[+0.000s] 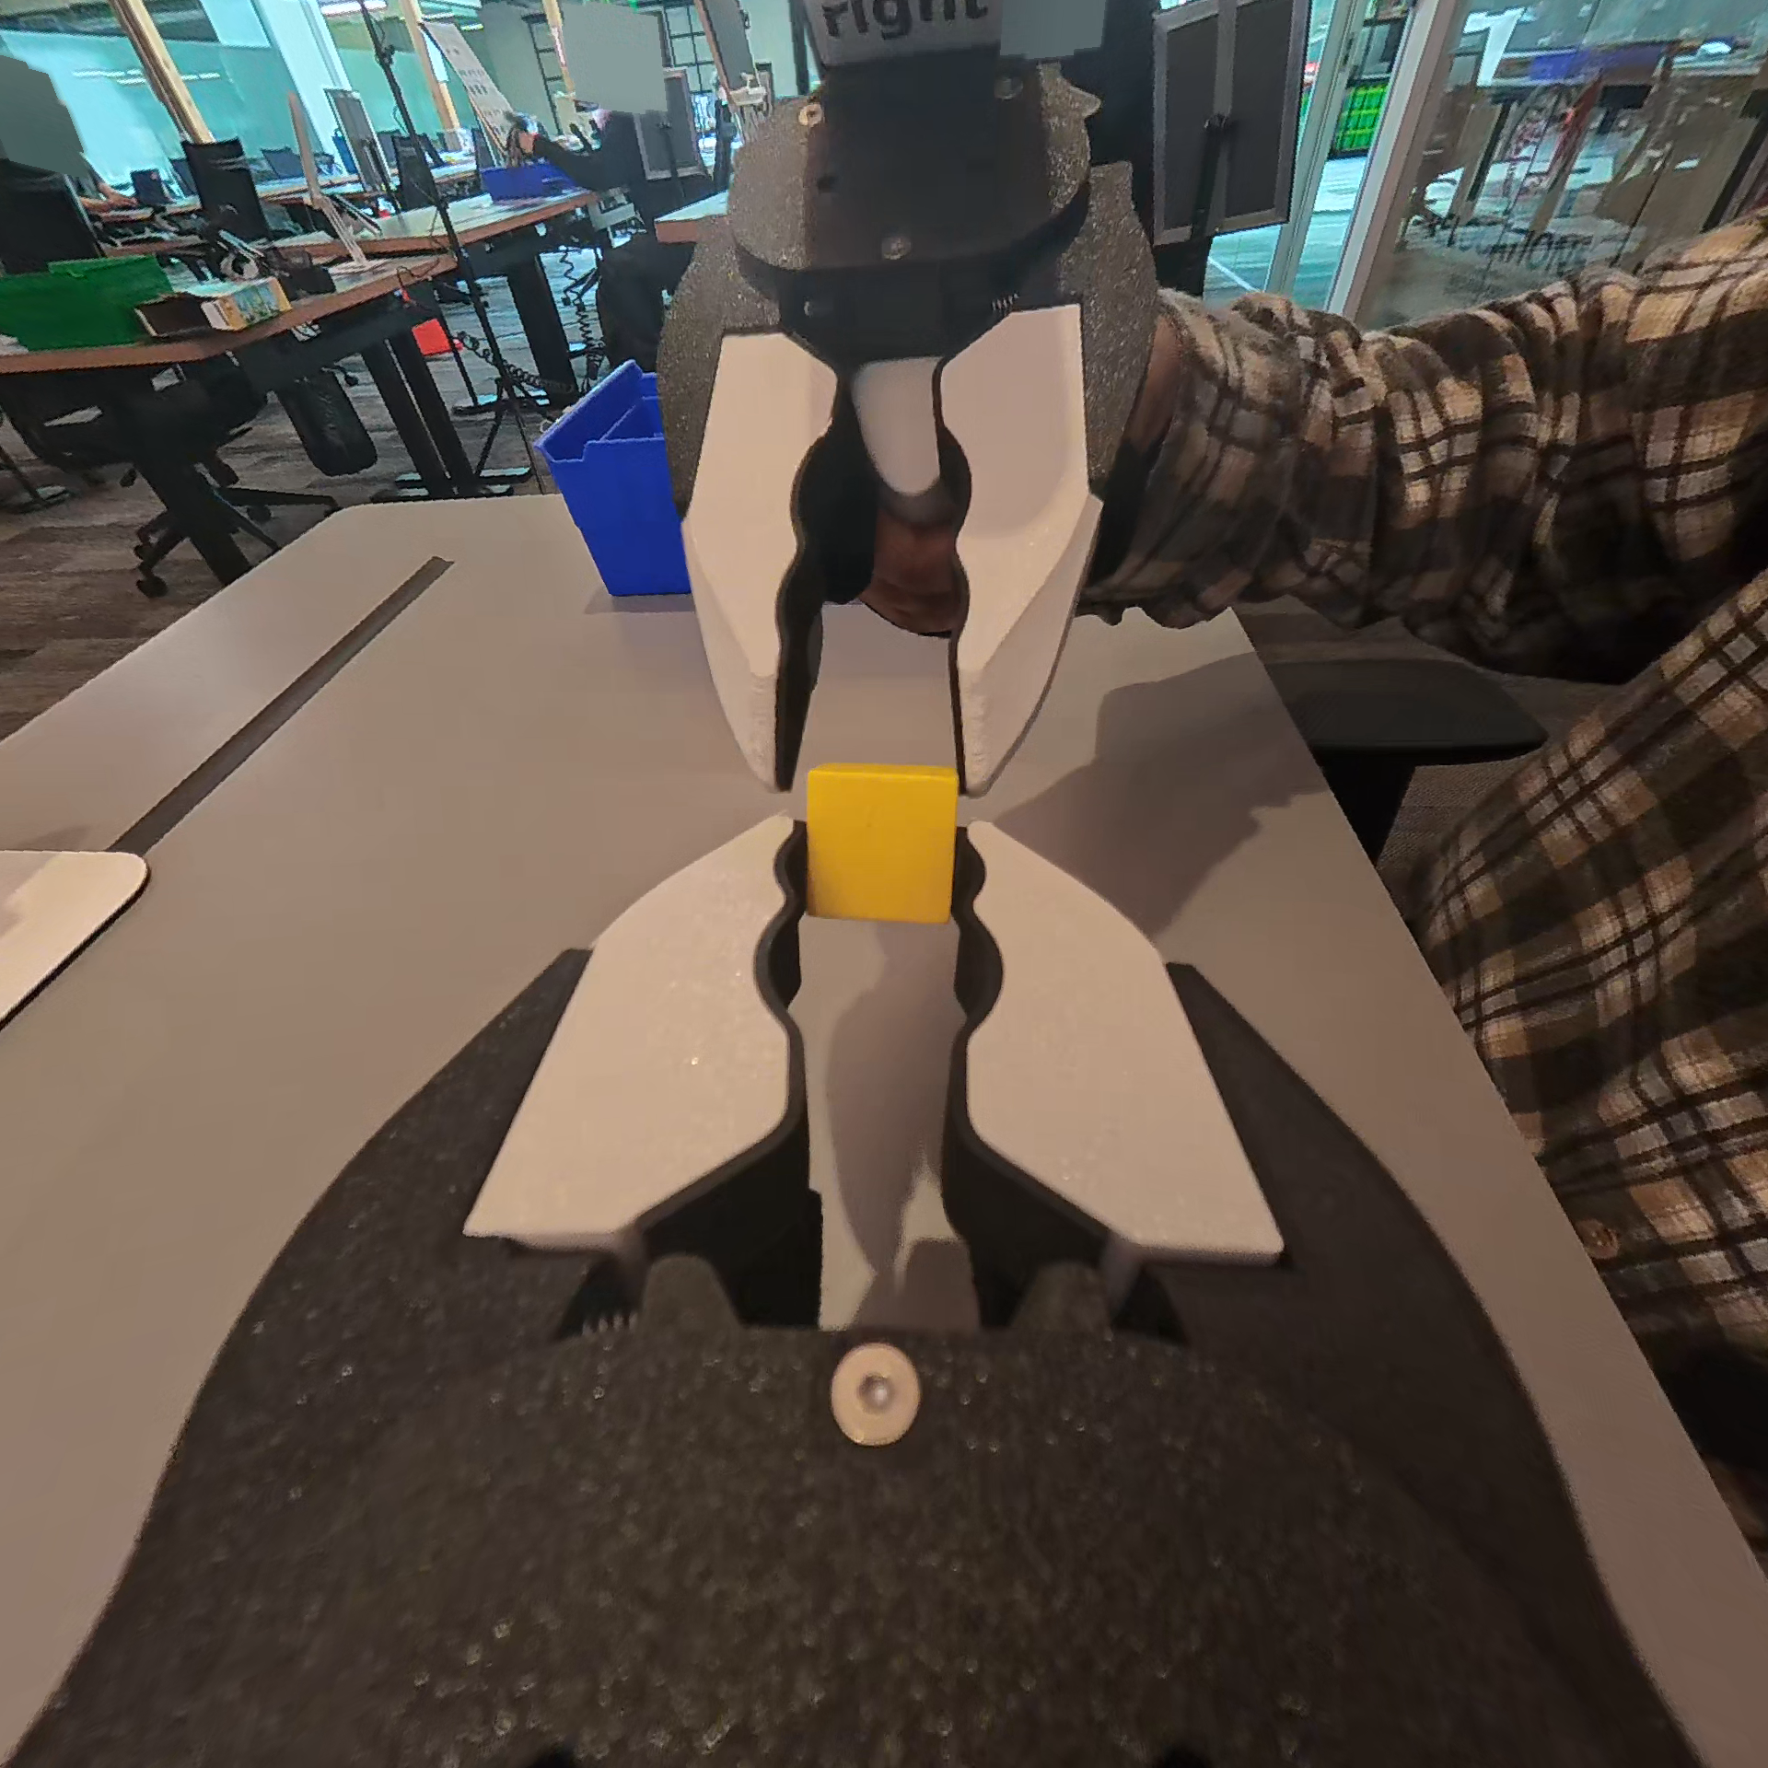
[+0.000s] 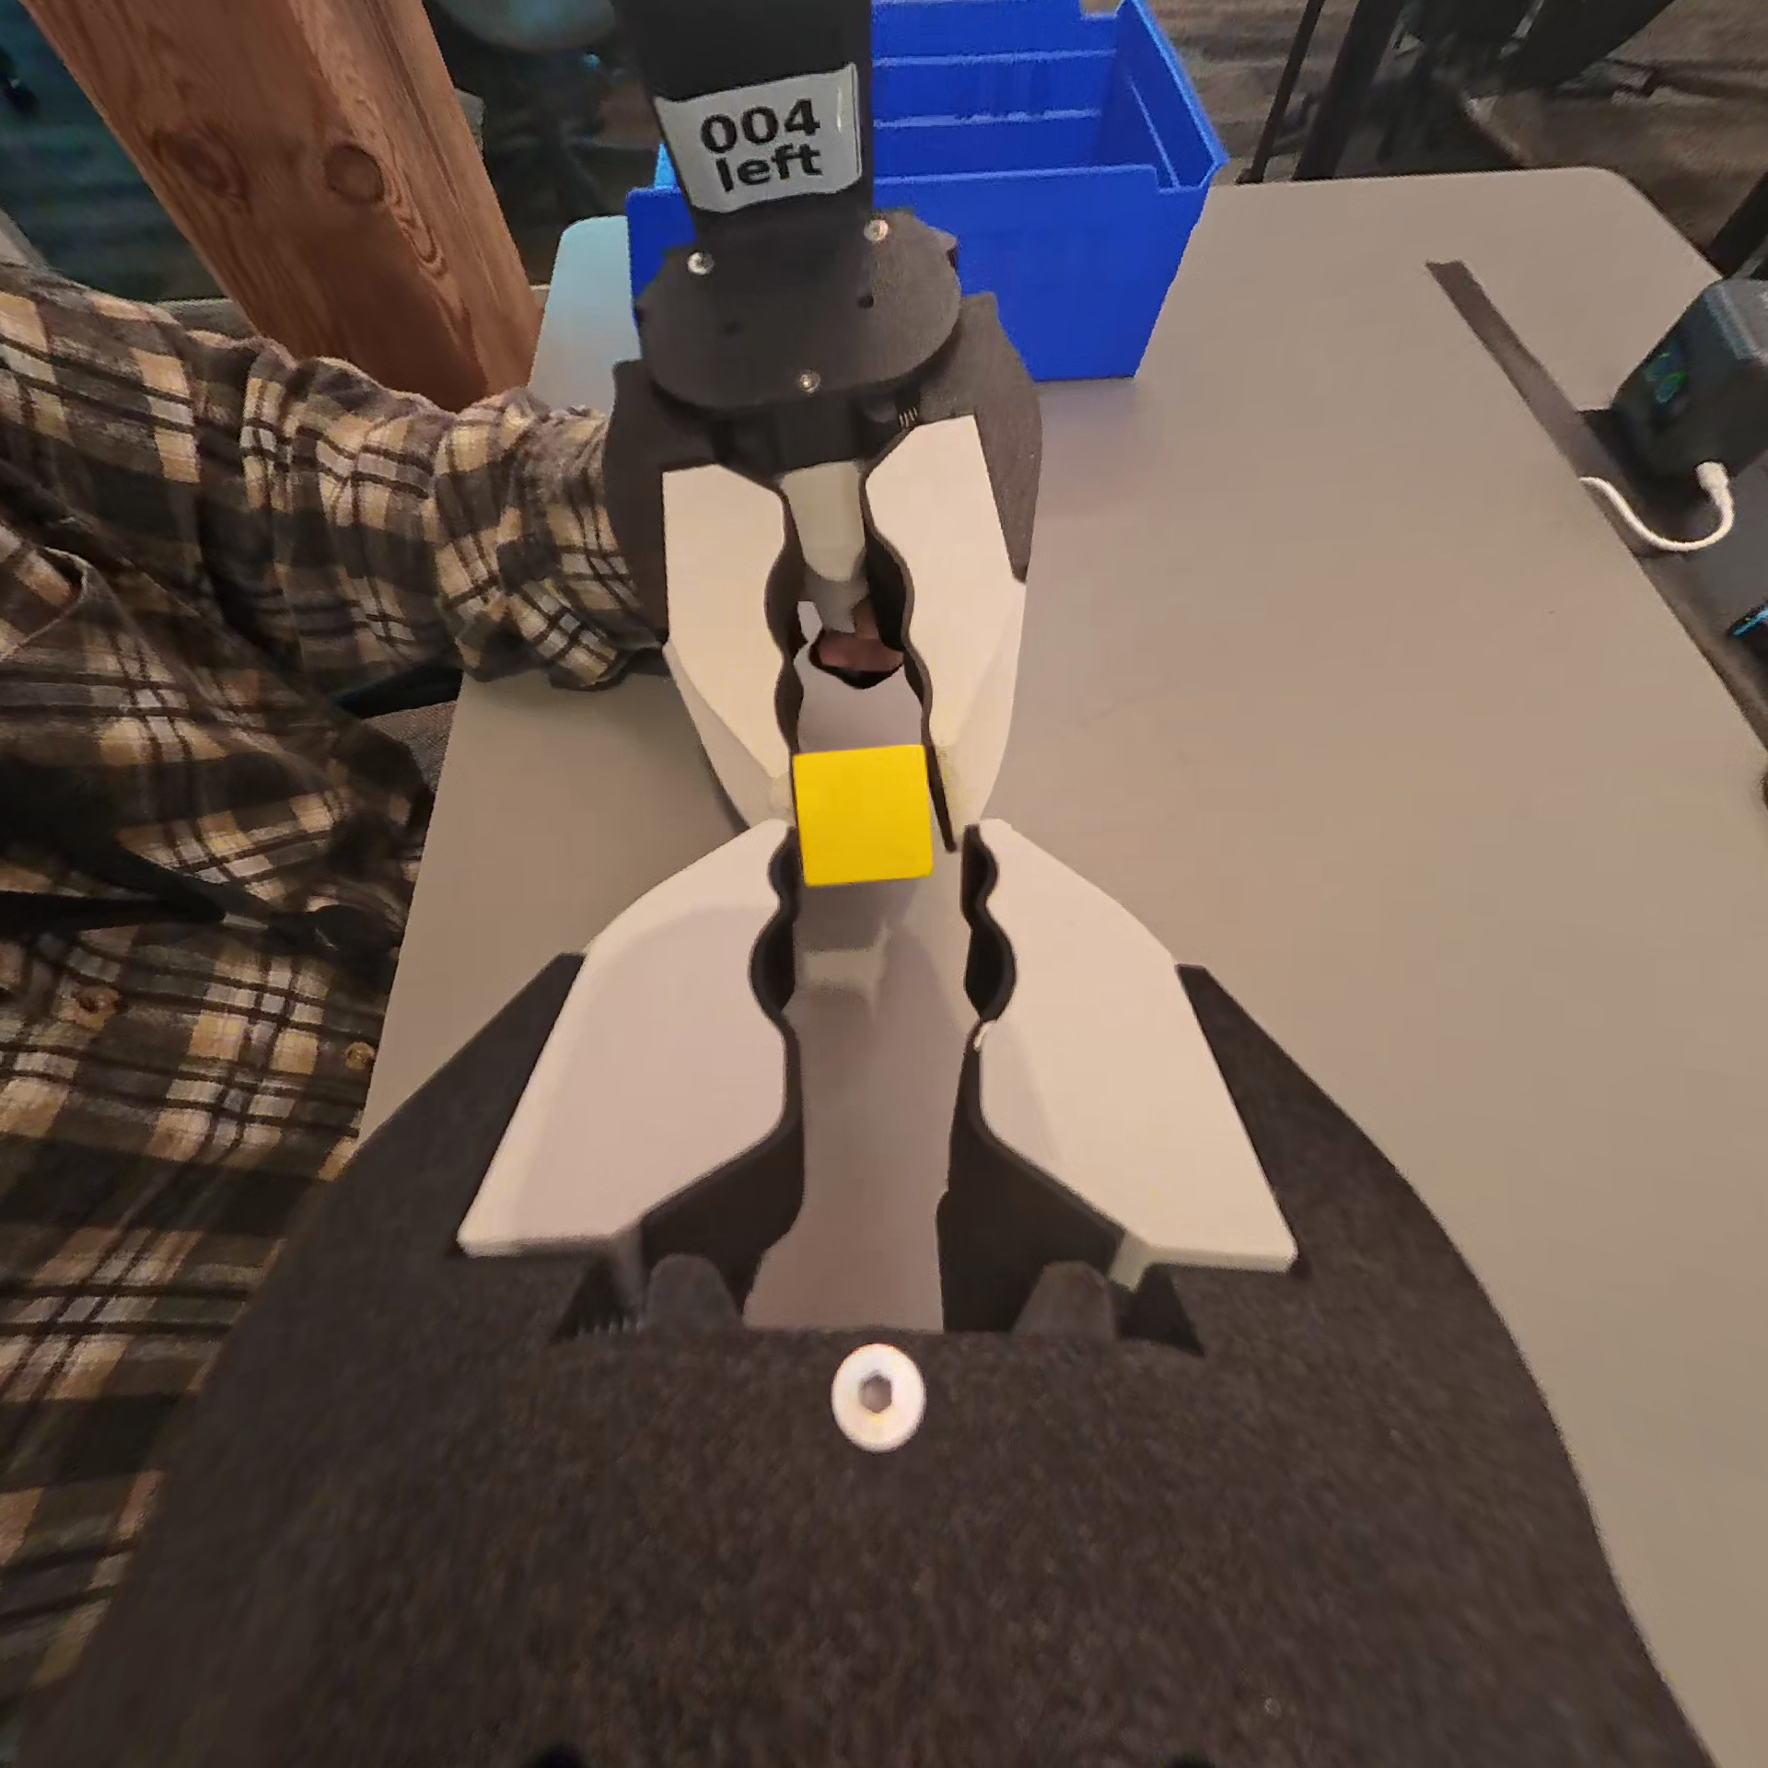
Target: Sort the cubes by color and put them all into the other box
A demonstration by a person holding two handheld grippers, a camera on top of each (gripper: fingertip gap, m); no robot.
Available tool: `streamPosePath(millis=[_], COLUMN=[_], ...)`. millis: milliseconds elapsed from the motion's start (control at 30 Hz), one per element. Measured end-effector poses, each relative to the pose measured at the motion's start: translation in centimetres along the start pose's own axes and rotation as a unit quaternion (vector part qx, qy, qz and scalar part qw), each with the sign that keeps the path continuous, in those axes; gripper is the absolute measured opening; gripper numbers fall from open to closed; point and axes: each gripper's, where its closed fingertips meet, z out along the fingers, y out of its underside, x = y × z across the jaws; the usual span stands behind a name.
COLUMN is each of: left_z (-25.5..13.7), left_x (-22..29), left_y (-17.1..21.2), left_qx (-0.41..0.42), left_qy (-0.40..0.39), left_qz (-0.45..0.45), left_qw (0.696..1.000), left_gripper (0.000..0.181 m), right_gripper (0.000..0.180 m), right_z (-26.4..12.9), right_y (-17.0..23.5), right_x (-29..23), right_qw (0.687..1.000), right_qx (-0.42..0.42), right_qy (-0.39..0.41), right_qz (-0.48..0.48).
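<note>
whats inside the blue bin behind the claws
In the right wrist view the blue bin shows blue dividers and slots with no cubes visible in them. The left claw covers the bin's near left part, so anything there is hidden. The yellow cube sits between both claws.

blue bin point(image 1: 627, 497) part hidden by right gripper point(image 1: 875, 780) | bin interior unseen
</note>
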Motion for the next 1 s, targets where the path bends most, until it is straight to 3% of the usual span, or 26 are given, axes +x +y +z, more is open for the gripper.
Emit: streamPosePath(millis=[433,600,700,800,1000], left_z=[0.5,0.9,1.0,0.9,0.7], left_x=[0.4,-0.7,-1.1,-1.4,-1.8], left_y=[0.0,0.4,0.8,0.8,0.6], left_qx=[0.009,0.0,-0.005,-0.006,0.006], left_qy=[0.019,-0.015,-0.03,-0.041,-0.055], left_qz=[-0.027,-0.043,-0.048,-0.046,-0.043], left_qw=[0.999,0.999,0.998,0.998,0.998], left_gripper=[0.029,0.069,0.083,0.086,0.087], right_gripper=[0.026,0.026,0.026,0.026,0.026], right_z=[0.0,-3.0,-7.0,-13.4,-29.1], right_y=[0.5,0.7,1.6,2.9,6.8], right_x=[-0.5,1.2,3.2,6.0,11.5], right_qw=[0.998,0.996,0.987,0.966,0.882], right_qx=[-0.035,-0.025,-0.038,-0.063,-0.092], right_qy=[-0.017,0.037,0.099,0.189,0.374], right_qz=[0.044,0.082,0.118,0.163,0.273])
